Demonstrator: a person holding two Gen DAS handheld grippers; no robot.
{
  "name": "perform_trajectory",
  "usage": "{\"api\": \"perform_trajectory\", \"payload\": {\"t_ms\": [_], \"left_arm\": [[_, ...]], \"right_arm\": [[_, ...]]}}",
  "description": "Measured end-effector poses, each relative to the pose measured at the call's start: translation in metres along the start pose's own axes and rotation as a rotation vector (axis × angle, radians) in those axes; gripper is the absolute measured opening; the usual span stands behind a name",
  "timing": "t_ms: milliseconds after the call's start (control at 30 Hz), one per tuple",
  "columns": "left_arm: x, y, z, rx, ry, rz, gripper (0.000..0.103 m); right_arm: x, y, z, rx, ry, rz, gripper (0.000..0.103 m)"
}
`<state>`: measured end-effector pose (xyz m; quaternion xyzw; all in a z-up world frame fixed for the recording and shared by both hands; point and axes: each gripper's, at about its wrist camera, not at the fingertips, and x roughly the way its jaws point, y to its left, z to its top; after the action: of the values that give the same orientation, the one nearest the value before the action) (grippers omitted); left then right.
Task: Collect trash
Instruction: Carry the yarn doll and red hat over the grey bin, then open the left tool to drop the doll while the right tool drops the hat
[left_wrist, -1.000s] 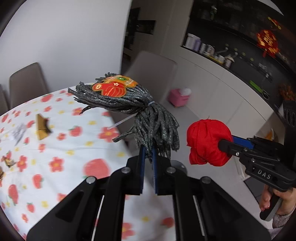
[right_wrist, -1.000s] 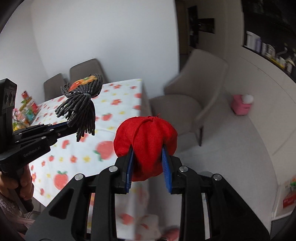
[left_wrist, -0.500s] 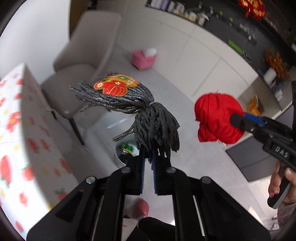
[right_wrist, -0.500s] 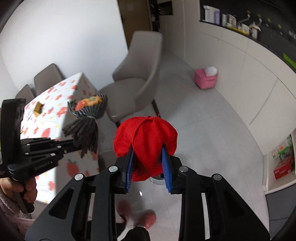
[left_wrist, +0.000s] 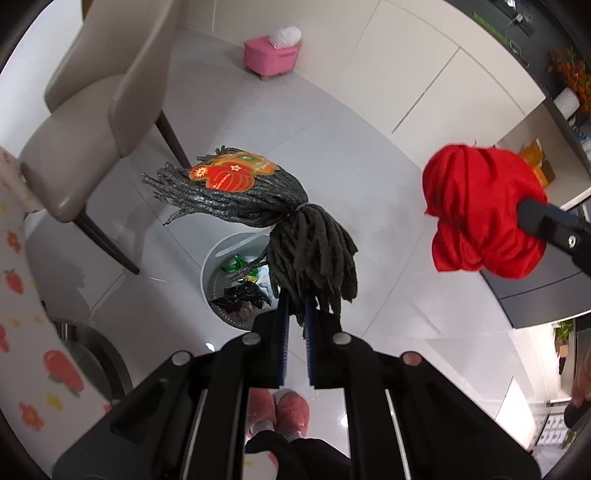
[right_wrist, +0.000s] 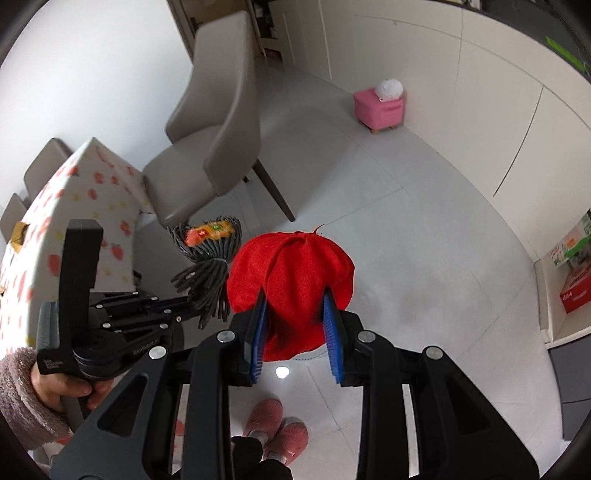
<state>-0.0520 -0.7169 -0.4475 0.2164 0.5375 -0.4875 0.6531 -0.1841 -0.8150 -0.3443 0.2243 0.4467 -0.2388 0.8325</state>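
- Left gripper (left_wrist: 295, 306) clenched on a grey yarn bundle (left_wrist: 295, 229), held above a white trash bin (left_wrist: 221, 266) on the floor.
- Right gripper (right_wrist: 295, 314) grasps a red cloth ball (right_wrist: 291, 273) beside it.

We can read only 1 name. White letters on the round black body of the left gripper (right_wrist: 190, 301), near the hand (right_wrist: 74, 391), seem to say "GenRobot.AI".

A small white label (right_wrist: 50, 365) sits on the handle on the left. It has 3 short lines, too small for us to read.

An orange sticker (left_wrist: 225, 175) lies on top of the grey yarn bundle (left_wrist: 314, 251). It has little gold marks, but we cannot read them.

Far right, on a low shelf, a red box (right_wrist: 574, 290) has white writing. It is too blurry to read.
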Motion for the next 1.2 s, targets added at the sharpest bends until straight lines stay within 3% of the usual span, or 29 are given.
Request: {"api": "perform_trajectory", "payload": {"t_ms": [367,800,833,933,967,1200], "left_arm": [[0.052,0.008,0.005,-0.01,0.035,-0.024,0.008],[0.082,0.015,0.01,0.004,0.117,-0.016,0.012],[0.085,0.017,0.01,0.003,0.124,-0.013,0.015],[0.087,0.021,0.008,-0.004,0.119,0.01,0.046],[0.086,0.022,0.007,-0.007,0.114,0.013,0.05],[0.071,0.031,0.005,-0.037,0.096,0.02,0.05]], "right_arm": [[0.075,-0.017,0.004,0.021,0.057,-0.002,0.026],[0.093,-0.023,0.004,0.049,0.07,-0.005,0.026],[0.094,-0.022,0.004,0.05,0.073,-0.005,0.026],[0.097,-0.021,0.003,0.048,0.083,-0.006,0.026],[0.099,-0.021,0.003,0.048,0.088,-0.004,0.026],[0.109,-0.013,0.004,0.031,0.113,0.02,0.026]]}}
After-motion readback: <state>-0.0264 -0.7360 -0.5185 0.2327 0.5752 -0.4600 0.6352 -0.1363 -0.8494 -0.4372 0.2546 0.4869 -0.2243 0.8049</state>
